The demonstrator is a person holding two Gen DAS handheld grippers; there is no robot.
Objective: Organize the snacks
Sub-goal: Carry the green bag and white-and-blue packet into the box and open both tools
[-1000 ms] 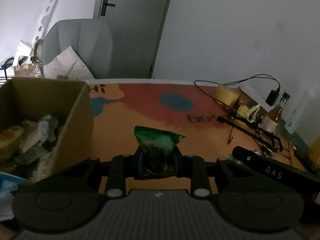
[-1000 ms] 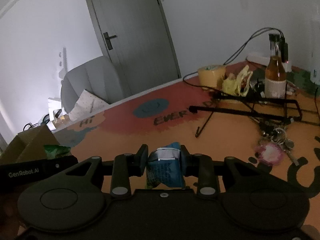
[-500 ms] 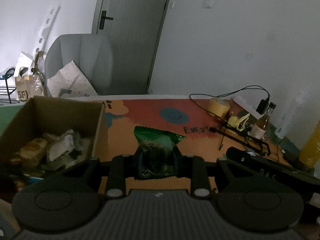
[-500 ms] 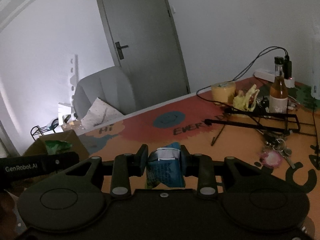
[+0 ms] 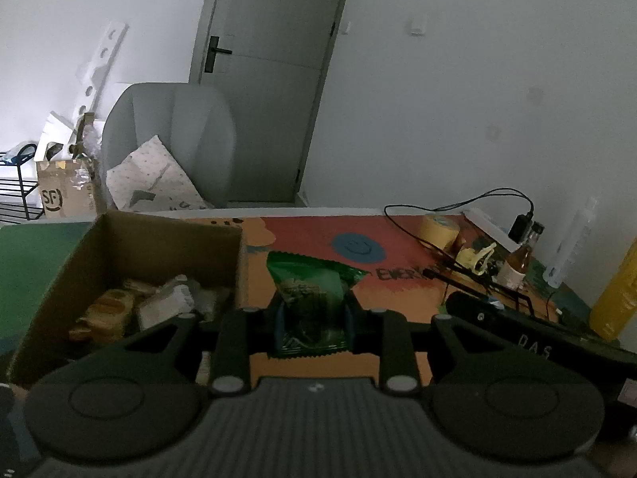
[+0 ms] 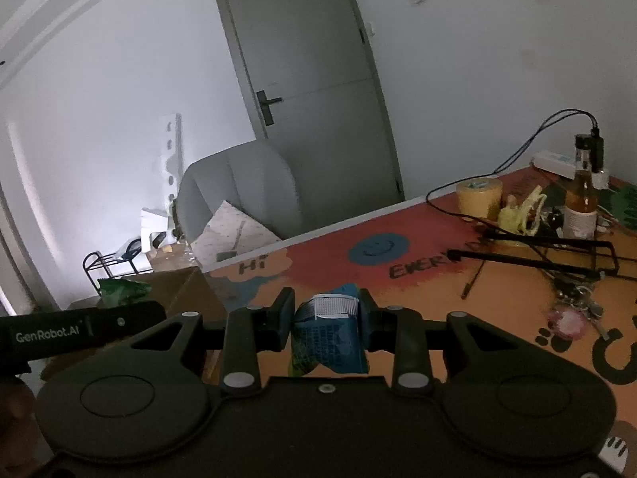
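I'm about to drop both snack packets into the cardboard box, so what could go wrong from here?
1. The green packet is pinched only low down by the left tongs; its loose top could catch the cardboard box wall.
2. The blue packet sits crumpled and tilted in the right tongs, so it may slip out early.
3. Both tongs are close together and could bump over the box.

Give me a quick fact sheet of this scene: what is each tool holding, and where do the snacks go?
Left tool: shut on a green crinkly foil snack packet
Right tool: shut on a blue foil snack packet
Container: open brown cardboard box, left of the green packet, already holding several wrapped snacks
Surface: orange and red printed table mat
Clutter at far right: amber glass bottle, yellow tape roll
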